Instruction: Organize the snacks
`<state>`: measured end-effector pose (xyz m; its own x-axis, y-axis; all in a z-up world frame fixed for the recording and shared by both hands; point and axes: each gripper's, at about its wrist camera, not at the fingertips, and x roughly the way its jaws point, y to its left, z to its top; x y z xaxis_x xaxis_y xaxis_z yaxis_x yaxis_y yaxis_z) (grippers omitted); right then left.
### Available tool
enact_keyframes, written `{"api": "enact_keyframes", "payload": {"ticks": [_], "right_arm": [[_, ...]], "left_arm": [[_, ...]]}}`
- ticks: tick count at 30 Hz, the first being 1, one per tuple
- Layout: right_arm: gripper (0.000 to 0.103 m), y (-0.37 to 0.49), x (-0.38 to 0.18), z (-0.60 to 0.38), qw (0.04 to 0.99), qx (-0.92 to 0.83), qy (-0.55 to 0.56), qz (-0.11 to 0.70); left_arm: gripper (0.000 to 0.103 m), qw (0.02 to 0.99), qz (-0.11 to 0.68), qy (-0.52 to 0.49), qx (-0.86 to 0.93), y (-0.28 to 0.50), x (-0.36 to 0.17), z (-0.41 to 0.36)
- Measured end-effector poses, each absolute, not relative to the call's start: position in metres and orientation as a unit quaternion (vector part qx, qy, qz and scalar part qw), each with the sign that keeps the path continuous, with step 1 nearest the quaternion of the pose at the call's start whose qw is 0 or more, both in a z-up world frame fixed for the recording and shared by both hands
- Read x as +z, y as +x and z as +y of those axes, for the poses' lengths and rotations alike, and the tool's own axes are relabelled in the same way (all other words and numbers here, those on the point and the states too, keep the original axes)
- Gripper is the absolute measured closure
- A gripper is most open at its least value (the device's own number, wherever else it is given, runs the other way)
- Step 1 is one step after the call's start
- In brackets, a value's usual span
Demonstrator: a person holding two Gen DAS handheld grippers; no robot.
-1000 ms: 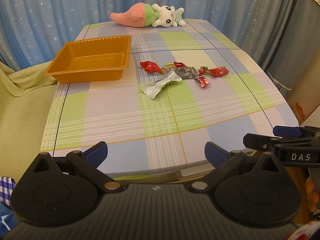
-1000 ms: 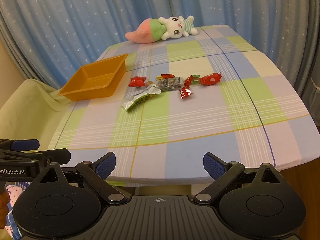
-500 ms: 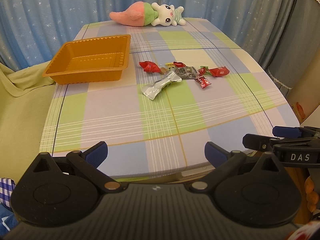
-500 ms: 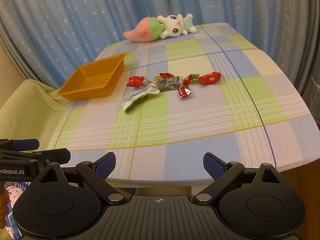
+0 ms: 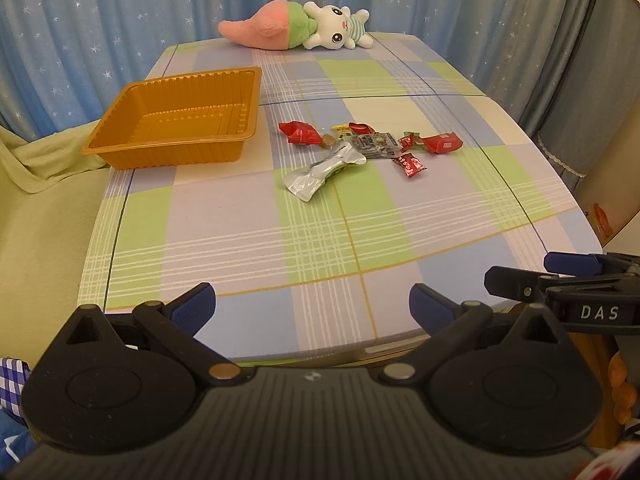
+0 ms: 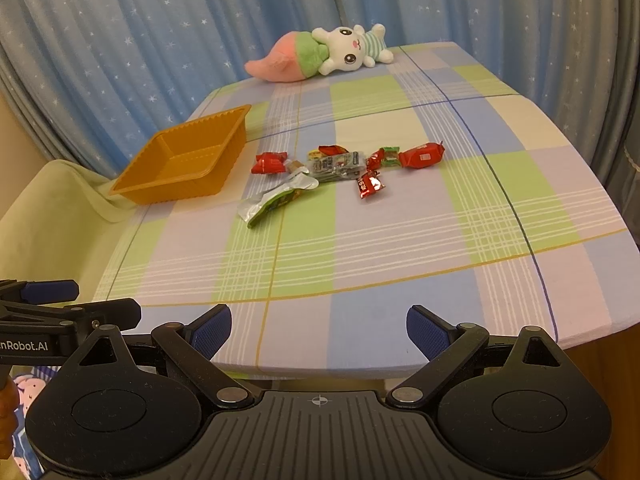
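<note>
Left gripper [image 5: 312,306] and right gripper [image 6: 319,326]: fingers spread wide, empty, at near edge of surface [image 5: 248,240]. Snacks [image 5: 370,146] clustered mid-surface, right of orange tray [image 5: 176,148], apart from it.

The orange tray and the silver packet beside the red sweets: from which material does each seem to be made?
The orange tray looks like thin moulded plastic, semi-glossy: its walls are finely ribbed and the rim is a thin flange. The silver packet looks like metallised foil film: it is shiny, creased and crimped flat at the ends; the right wrist view shows a green printed side. Neither can be confirmed by look alone.
</note>
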<state>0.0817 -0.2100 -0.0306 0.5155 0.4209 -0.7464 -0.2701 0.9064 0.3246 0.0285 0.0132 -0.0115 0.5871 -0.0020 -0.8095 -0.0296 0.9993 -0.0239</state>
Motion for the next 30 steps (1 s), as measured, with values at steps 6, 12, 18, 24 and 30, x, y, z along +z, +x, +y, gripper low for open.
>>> {"api": "enact_keyframes", "payload": {"ticks": [6,12,18,24,30], "right_arm": [[0.009,0.092,-0.032,-0.208,0.865,0.199,0.086,0.454],[0.009,0.100,-0.033,-0.204,0.862,0.199,0.089,0.458],[0.009,0.112,-0.037,-0.202,0.859,0.195,0.092,0.464],[0.009,0.126,-0.044,-0.205,0.858,0.178,0.098,0.471],[0.009,0.140,-0.054,-0.213,0.858,0.152,0.110,0.477]], "left_arm": [[0.000,0.890,0.457,-0.015,0.007,0.038,-0.012,0.015],[0.000,0.888,0.460,-0.014,0.008,0.048,-0.012,0.019],[0.000,0.886,0.463,-0.013,0.004,0.062,-0.015,0.025],[0.000,0.891,0.454,-0.001,-0.015,0.081,-0.023,0.028],[0.003,0.900,0.432,0.018,-0.052,0.108,-0.036,0.026]]}}
